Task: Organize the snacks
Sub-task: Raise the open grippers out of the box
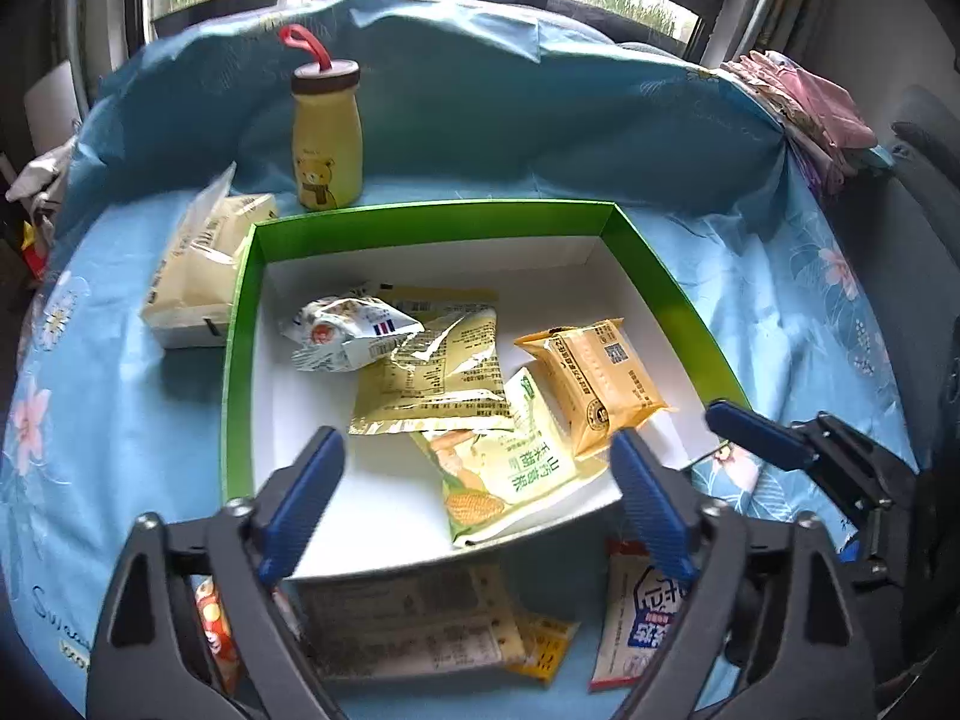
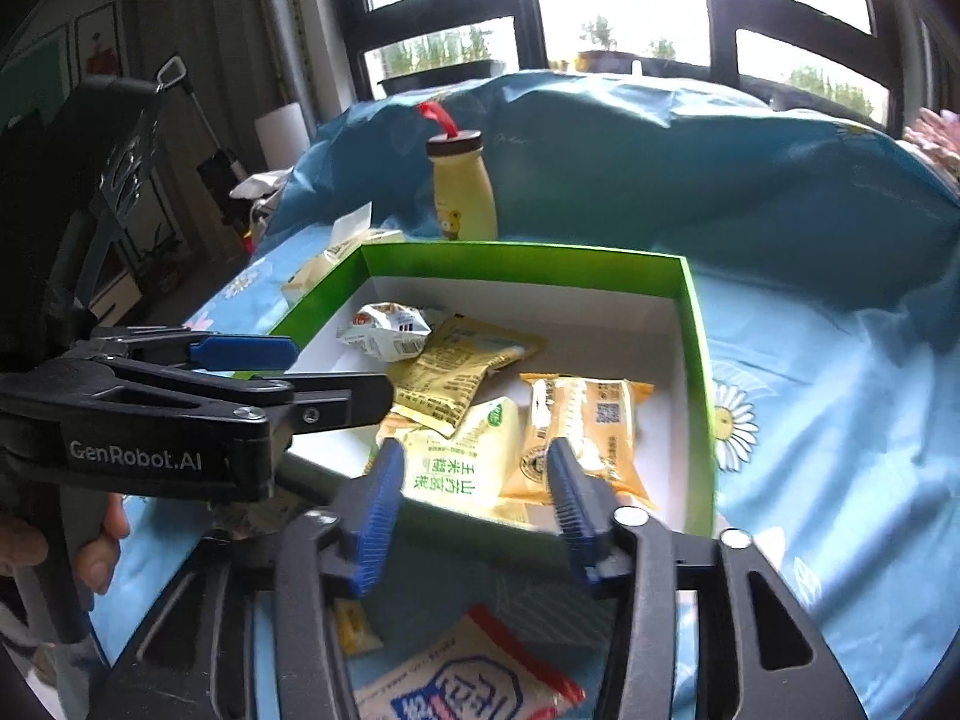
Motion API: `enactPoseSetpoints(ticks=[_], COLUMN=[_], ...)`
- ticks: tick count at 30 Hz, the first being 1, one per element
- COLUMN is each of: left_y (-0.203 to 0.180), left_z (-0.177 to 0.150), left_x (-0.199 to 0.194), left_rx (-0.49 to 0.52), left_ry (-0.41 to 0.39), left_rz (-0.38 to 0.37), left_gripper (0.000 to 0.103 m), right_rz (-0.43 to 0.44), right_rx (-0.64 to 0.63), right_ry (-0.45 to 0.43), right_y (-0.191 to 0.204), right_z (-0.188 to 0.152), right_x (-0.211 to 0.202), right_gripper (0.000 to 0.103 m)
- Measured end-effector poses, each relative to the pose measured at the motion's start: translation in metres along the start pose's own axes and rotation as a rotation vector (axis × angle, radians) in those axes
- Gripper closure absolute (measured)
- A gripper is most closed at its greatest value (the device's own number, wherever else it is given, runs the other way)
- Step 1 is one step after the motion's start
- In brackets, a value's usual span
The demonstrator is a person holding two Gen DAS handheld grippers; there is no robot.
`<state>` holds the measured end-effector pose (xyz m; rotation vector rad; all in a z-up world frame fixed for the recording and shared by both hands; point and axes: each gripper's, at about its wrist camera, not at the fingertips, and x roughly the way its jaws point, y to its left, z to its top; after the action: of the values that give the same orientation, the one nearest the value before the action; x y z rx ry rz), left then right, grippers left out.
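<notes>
Nearest lens: left gripper, jaws spread wide, nothing between the blue pads; it hangs over the near edge of the box.
Right gripper: jaws partly apart, empty; it sits just above the box's near wall, aimed at the packets inside.
Container: green box with white interior, open-topped, standing on a bench draped in a blue floral cloth; judged to be the collecting place for the snacks.
Already in box: crumpled white packet at the far left; pale yellow pouch, printed back up, overlapping it; green-and-yellow corn snack pack nearest the front; orange wrapped cake to the right. They lie loosely overlapped, not lined up.
Still outside: white sachet with blue lettering and a beige flat packet on the cloth just in front of the box, under both grippers; an orange-red packet is partly hidden behind the left gripper's frame.
Off to the side: cream-coloured bagged pack touching the box's left outer wall; yellow bear bottle with a red loop behind the box, upright.
Judgement: both jaws empty suits a step between drops; the front packets look like the next pick.
Risk: thin, flat sachets on soft cloth may be hard to pinch.
</notes>
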<state>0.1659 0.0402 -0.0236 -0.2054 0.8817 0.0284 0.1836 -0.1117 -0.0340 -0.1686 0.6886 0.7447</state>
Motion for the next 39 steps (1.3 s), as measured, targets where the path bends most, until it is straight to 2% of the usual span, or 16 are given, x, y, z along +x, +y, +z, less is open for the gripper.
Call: enactPoseSetpoints(ticks=[4,8,14,26,39], left_y=[-0.003,-0.006,-0.014,-0.028,-0.035], left_z=[-0.005,-0.012,-0.027,-0.062,-0.099], left_x=[-0.016,-0.031,-0.050,-0.085,-0.105], left_rx=[0.011,0.017,0.030,0.045,0.051], left_ry=[-0.033,-0.058,-0.083,-0.125,-0.108], left_rz=[0.019,0.037,0.056,0.083,0.113], left_gripper=[0.009,0.008,0.001,0.000,0.001], right_rz=[-0.008,0.002,0.004,0.017,0.017], right_rx=[0.012,0.026,0.049,0.071,0.111], right_ry=[-0.017,-0.036,-0.039,-0.068,-0.050], right_y=[0.001,0.004,0.007,0.016,0.016], right_z=[-0.005,-0.010,-0.022,-0.044,-0.074], right_x=[-0.018,-0.034,-0.054,-0.094,-0.111], right_gripper=[0.045,0.034,0.033,0.033,0.033])
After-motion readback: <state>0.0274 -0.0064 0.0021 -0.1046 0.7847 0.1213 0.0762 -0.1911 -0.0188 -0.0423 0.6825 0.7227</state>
